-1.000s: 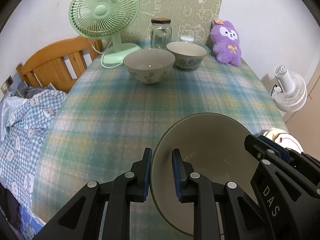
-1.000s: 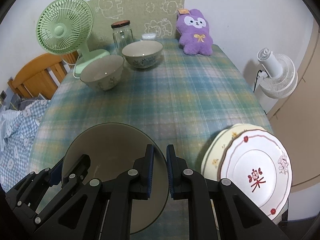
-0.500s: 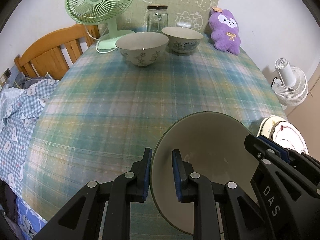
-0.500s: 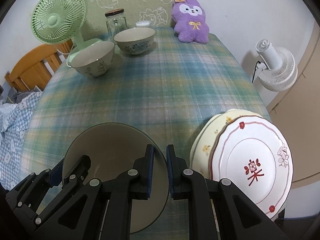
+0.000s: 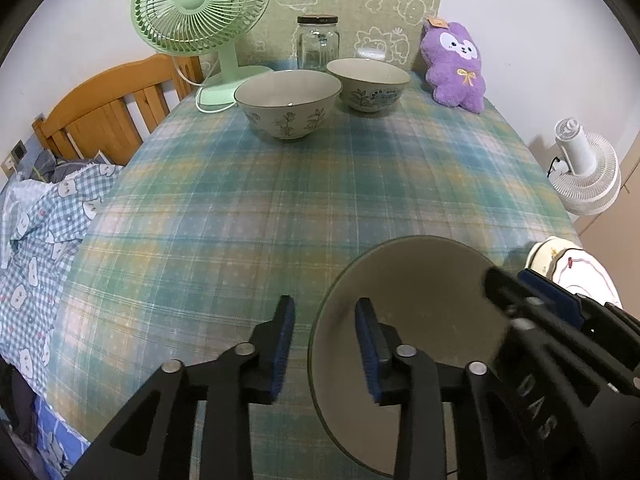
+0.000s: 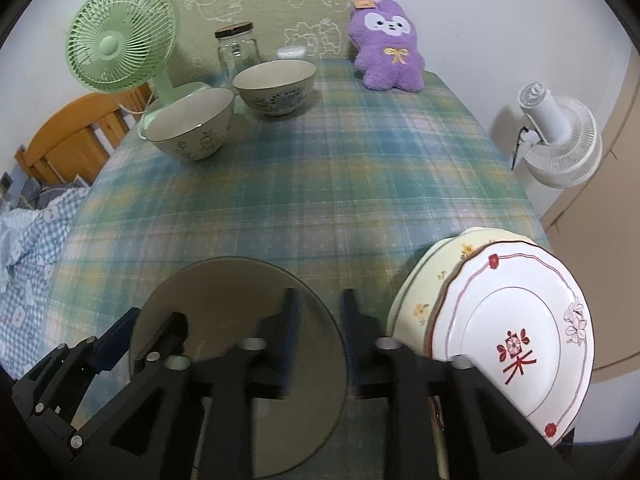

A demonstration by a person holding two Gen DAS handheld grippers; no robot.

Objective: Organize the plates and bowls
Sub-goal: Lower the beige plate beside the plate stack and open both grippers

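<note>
A plain grey-brown plate (image 5: 420,320) (image 6: 224,300) lies on the plaid tablecloth near the front edge. My left gripper (image 5: 325,340) straddles its left rim. Its jaws are opening, and the blue pads stand off the rim on either side. My right gripper (image 6: 320,320) straddles the right rim; its jaws are opening too, clear of the plate. To the right, a white plate with red flowers (image 6: 516,340) rests on a cream plate (image 6: 432,276). Two flower-patterned bowls (image 5: 288,104) (image 5: 370,84) sit side by side at the back.
Behind the bowls stand a green desk fan (image 5: 200,4), a glass jar (image 5: 318,42) and a purple plush toy (image 5: 454,68). A wooden headboard (image 5: 108,112) and checked bedding (image 5: 36,220) lie left of the table. A white floor fan (image 5: 584,172) stands right.
Both grippers were shut on the grey plate's rims; now their jaws have parted and the pads are off the plate. The plate keeps its place.
</note>
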